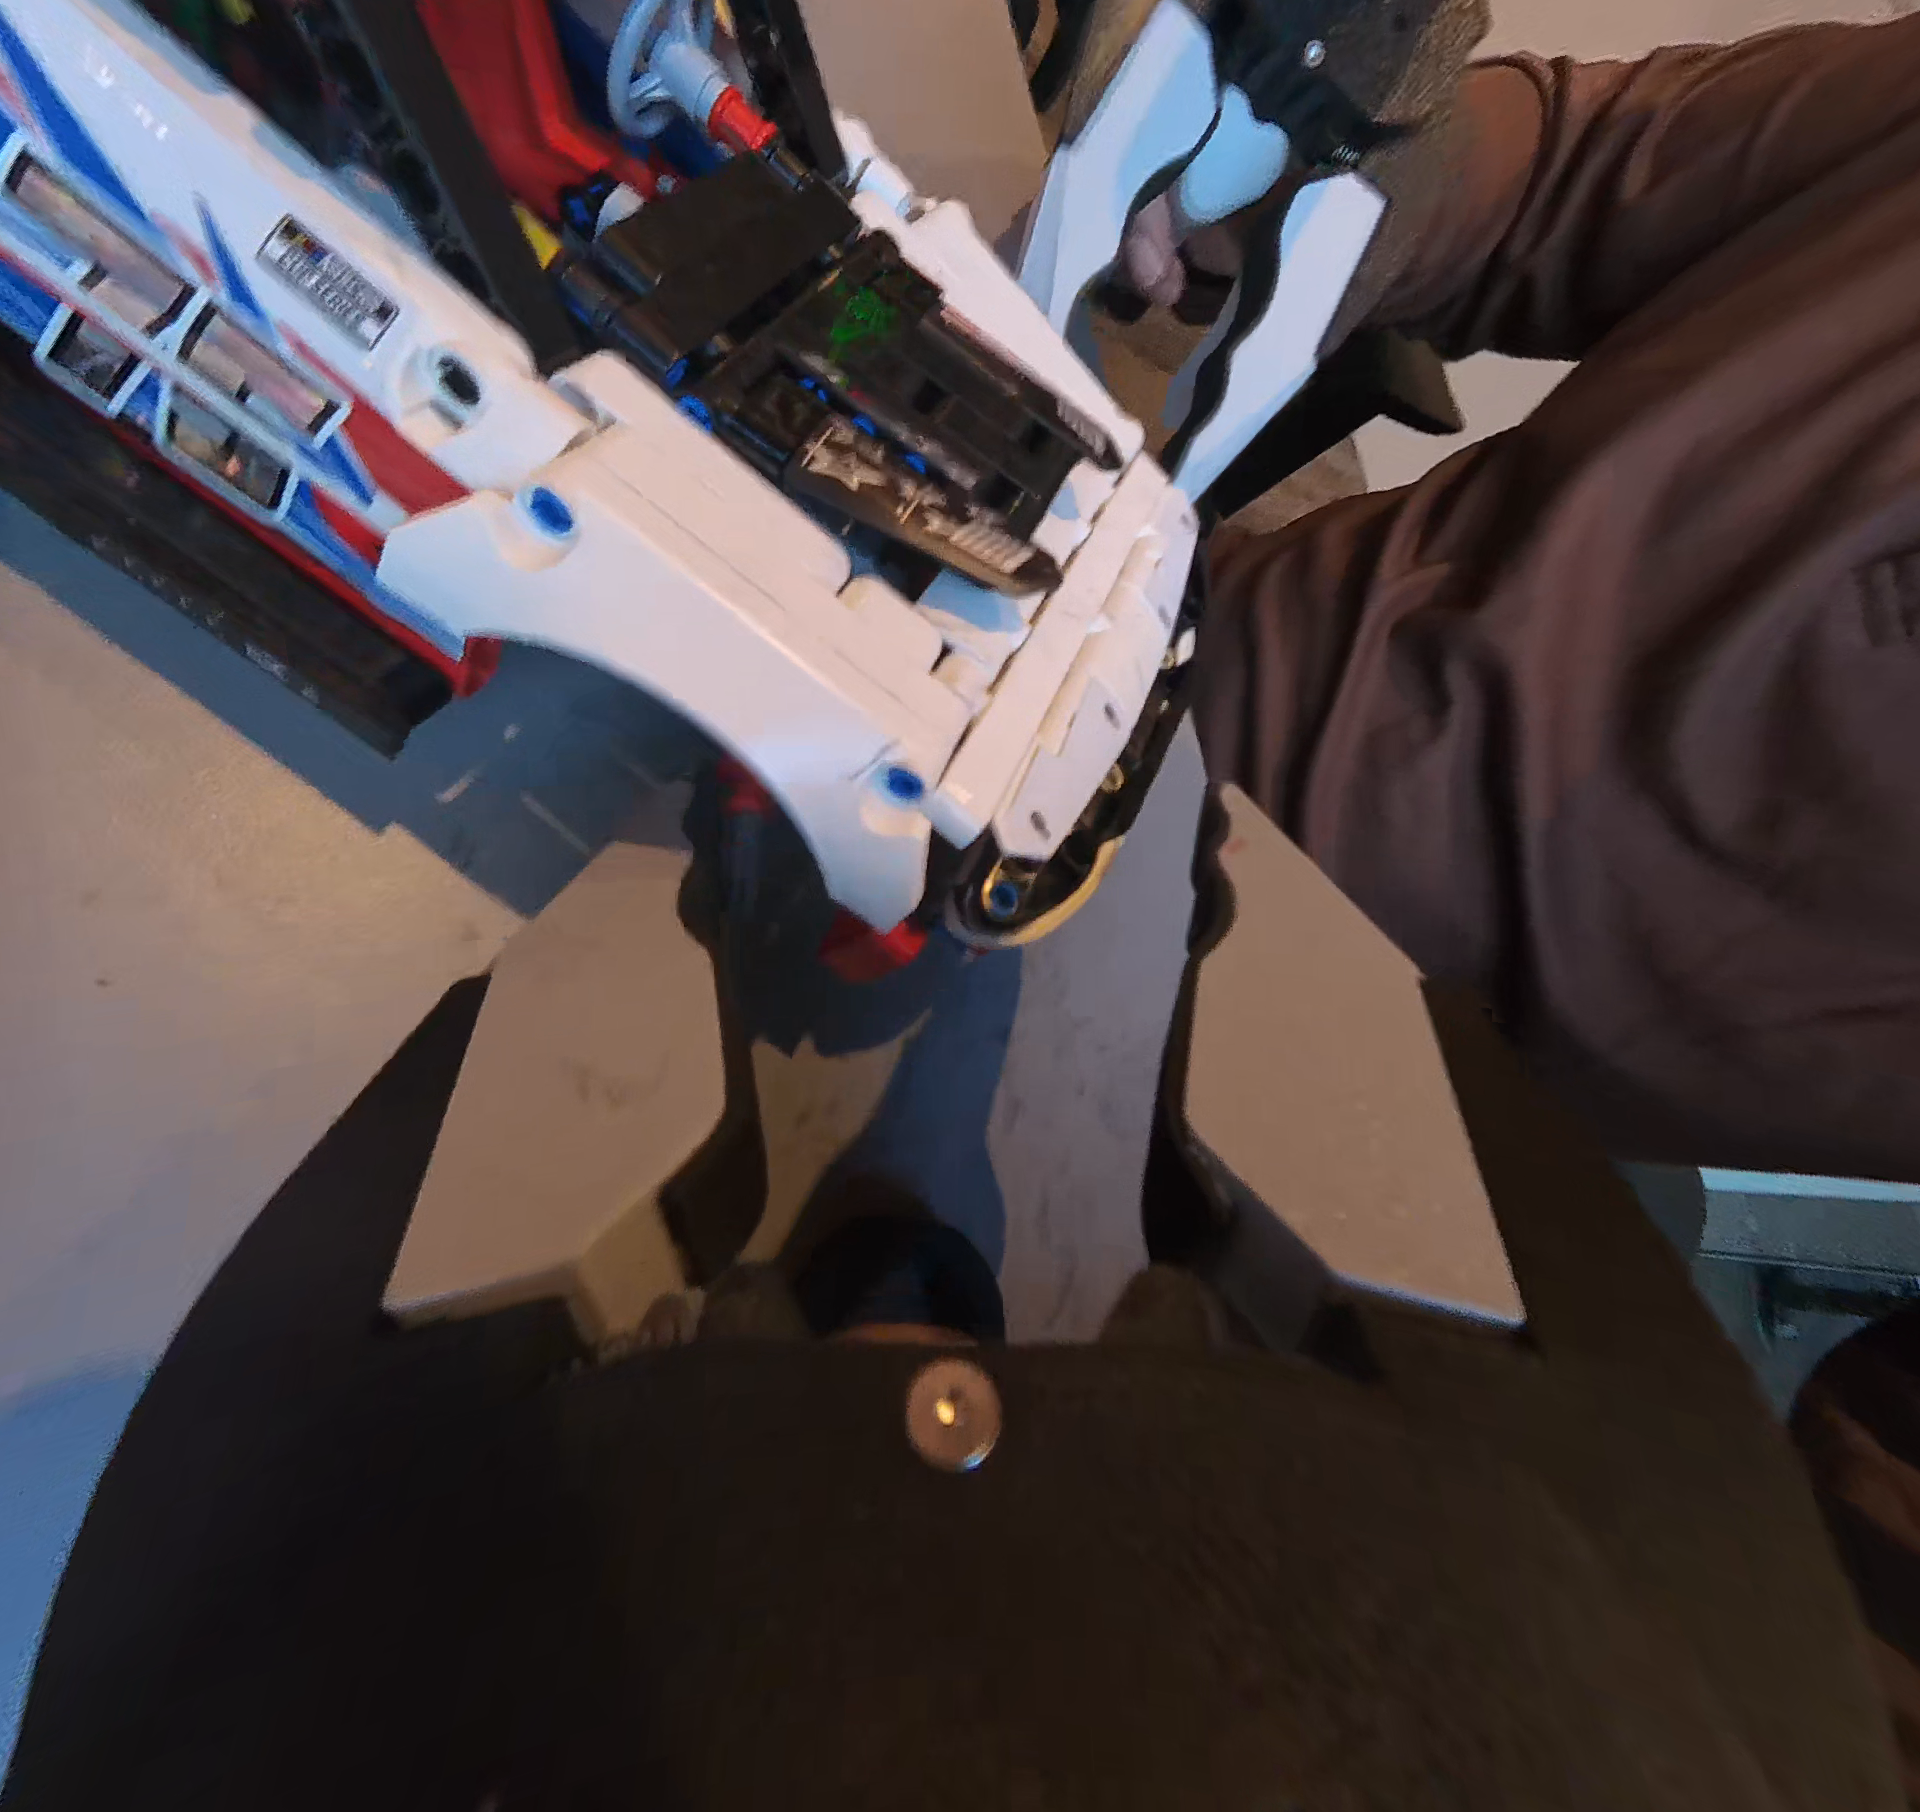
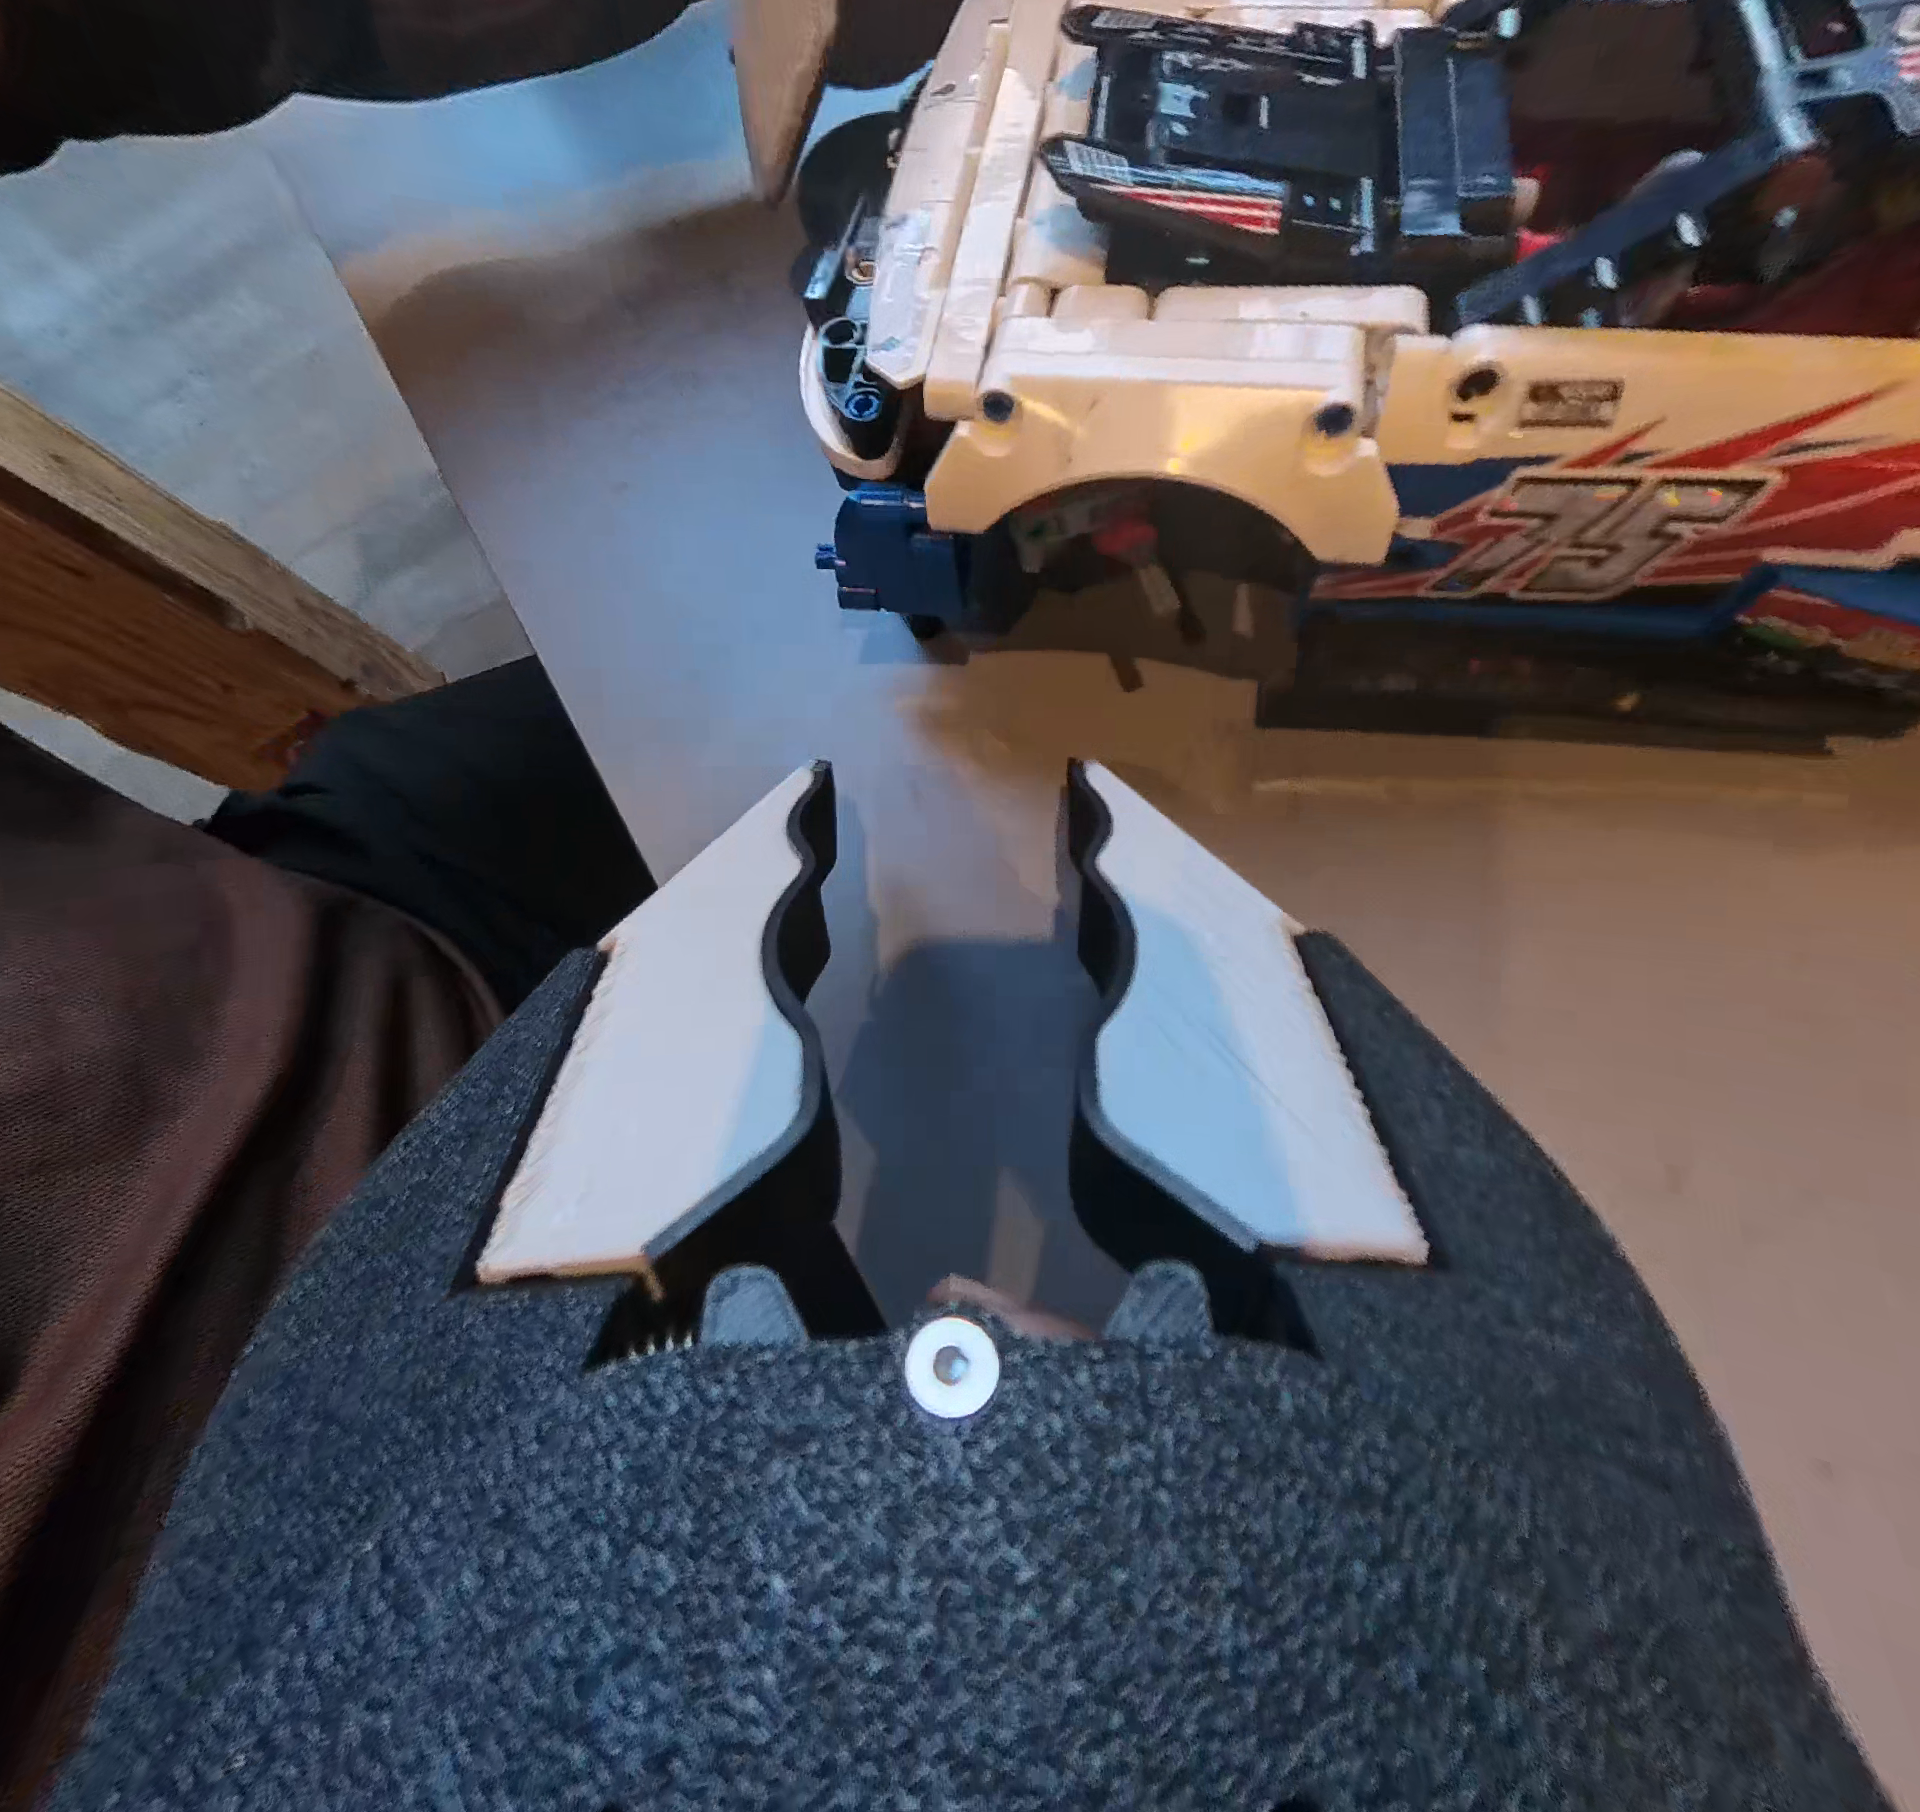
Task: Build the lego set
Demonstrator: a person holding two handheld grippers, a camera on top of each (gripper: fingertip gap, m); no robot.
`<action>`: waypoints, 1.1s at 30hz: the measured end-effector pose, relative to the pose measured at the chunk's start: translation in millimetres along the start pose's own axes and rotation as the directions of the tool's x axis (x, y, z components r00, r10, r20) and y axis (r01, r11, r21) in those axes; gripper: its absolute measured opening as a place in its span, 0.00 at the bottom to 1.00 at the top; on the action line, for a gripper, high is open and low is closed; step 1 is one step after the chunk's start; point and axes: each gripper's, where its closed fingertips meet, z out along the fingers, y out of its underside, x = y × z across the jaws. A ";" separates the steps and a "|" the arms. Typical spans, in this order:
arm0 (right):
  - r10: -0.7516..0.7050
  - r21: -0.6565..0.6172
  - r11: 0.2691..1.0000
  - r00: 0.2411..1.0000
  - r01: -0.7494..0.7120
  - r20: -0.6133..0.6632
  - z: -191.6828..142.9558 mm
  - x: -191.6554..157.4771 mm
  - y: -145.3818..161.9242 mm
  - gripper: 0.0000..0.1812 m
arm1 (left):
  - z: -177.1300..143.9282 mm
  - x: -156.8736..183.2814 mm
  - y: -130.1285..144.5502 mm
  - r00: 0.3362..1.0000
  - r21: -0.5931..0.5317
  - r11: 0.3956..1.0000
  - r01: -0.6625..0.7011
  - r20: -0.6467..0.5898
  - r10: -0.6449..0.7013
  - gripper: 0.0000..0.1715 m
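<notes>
The white car is seen on the pale table, with its nose turned toward the person's brown sleeve. The left claw is held wide open around the car's front corner; whether it touches is hard to tell in the blur. The right claw is held open and empty, near the car's front.

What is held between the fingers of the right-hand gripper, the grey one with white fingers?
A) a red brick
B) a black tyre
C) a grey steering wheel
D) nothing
D: the right gripper is open, with only bare table between its fingers.
</notes>
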 end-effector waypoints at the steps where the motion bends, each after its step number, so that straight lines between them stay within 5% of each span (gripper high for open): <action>1: 0.009 0.007 1.000 1.000 -0.009 -0.013 -3.0 2.1 1.4 0.25 | -3.9 -3.1 2.9 1.000 0.003 1.000 0.010 0.022 -0.010 0.52; 5: 0.003 0.021 1.000 0.998 -0.001 -0.065 -12.1 5.1 7.1 0.21 | -32.0 -7.1 1.5 0.985 0.125 0.992 0.006 0.172 -0.028 0.48; 8: -0.035 0.016 0.999 0.997 0.037 -0.071 -8.6 -4.7 9.5 0.19 | -48.3 2.1 5.2 0.915 0.159 0.984 -0.084 0.403 0.013 0.49; 12: -0.085 0.007 0.996 0.993 0.086 -0.087 -1.1 -15.4 7.4 0.17 | -47.3 40.2 19.2 0.800 0.179 0.961 -0.211 0.597 0.064 0.37; 13: -0.097 0.005 0.995 0.990 0.098 -0.098 -0.9 -16.3 6.3 0.17 | -39.2 49.0 24.9 0.792 0.185 0.957 -0.221 0.607 0.066 0.29; 20: -0.114 0.010 0.993 0.980 0.117 -0.163 -5.6 -14.1 2.5 0.15 | 34.8 47.9 48.0 0.785 0.152 0.976 -0.154 0.619 0.027 0.17; 28: -0.145 0.014 0.989 0.972 0.150 -0.183 -12.3 -6.9 9.9 0.15 | 55.0 24.9 25.6 0.713 -0.013 0.975 -0.220 0.681 0.170 0.13; 33: -0.122 0.039 0.991 0.982 0.129 -0.142 -14.0 -11.9 10.9 0.15 | 56.3 14.1 20.3 0.728 -0.013 0.983 -0.184 0.670 0.146 0.12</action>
